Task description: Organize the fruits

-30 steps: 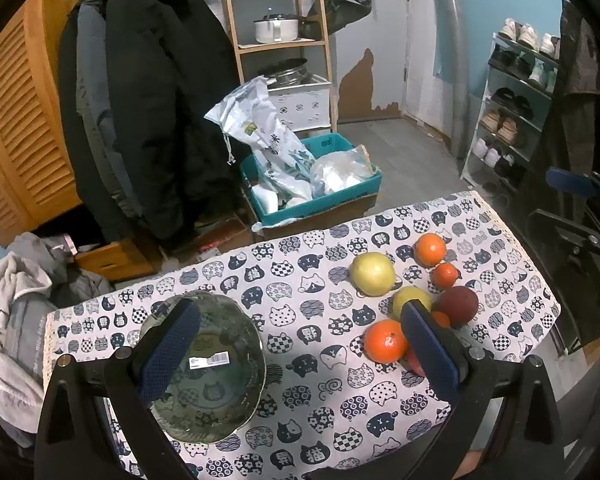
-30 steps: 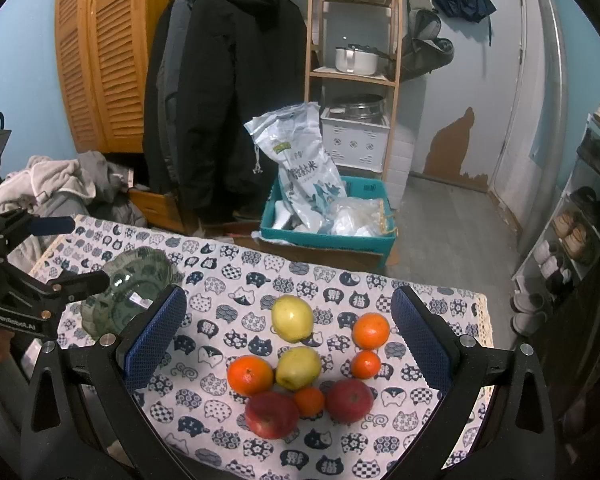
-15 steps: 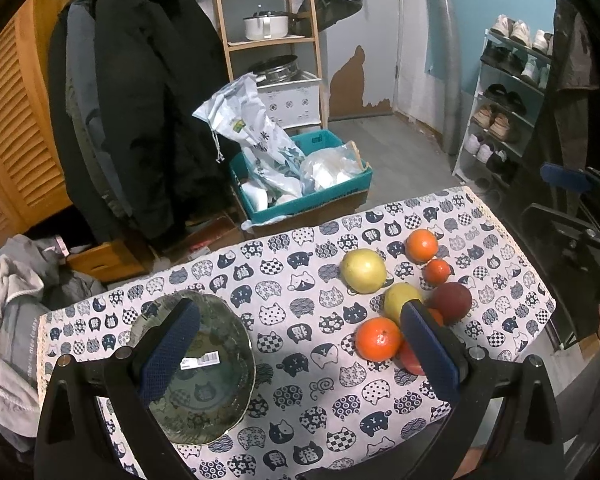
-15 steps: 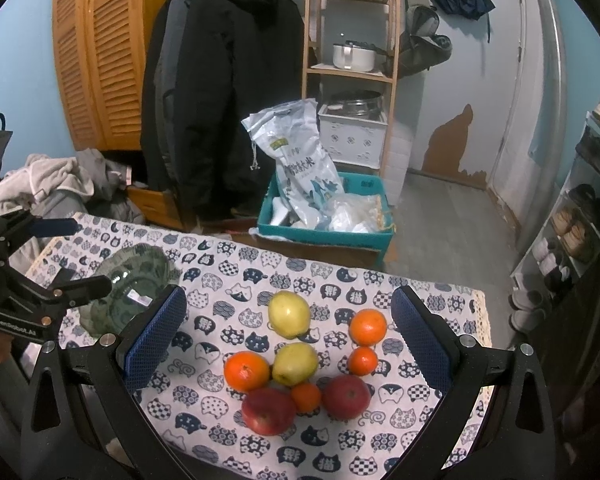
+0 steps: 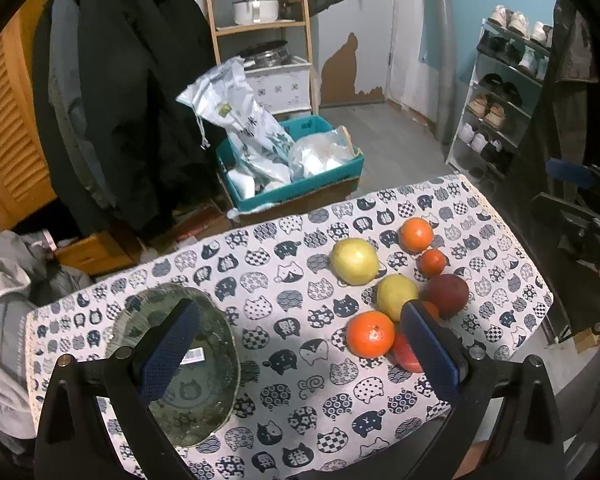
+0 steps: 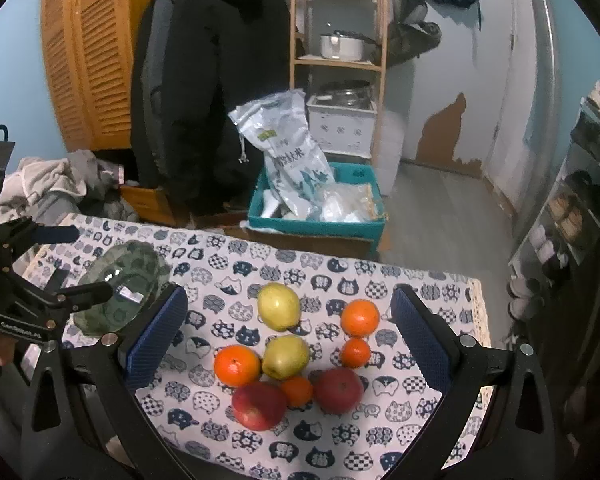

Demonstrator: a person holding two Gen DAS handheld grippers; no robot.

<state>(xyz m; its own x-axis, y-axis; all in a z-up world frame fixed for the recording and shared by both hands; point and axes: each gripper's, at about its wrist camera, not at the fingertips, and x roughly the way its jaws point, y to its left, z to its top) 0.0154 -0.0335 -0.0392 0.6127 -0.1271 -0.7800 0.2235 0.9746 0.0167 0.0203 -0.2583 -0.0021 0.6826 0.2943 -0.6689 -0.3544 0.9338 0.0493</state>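
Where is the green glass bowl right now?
The green glass bowl sits empty on the cat-print tablecloth, at the table's left end in the right wrist view, apart from the fruit pile and under the left gripper.

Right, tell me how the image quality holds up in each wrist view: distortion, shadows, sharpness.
Left wrist view: strong fisheye bending with black corners; the left gripper casts soft shadows on the cat-print tablecloth; the fruit looks sharp. Right wrist view: same barrel distortion, the shelf leans; the glass bowl shows small glints; the background is slightly soft and dim.
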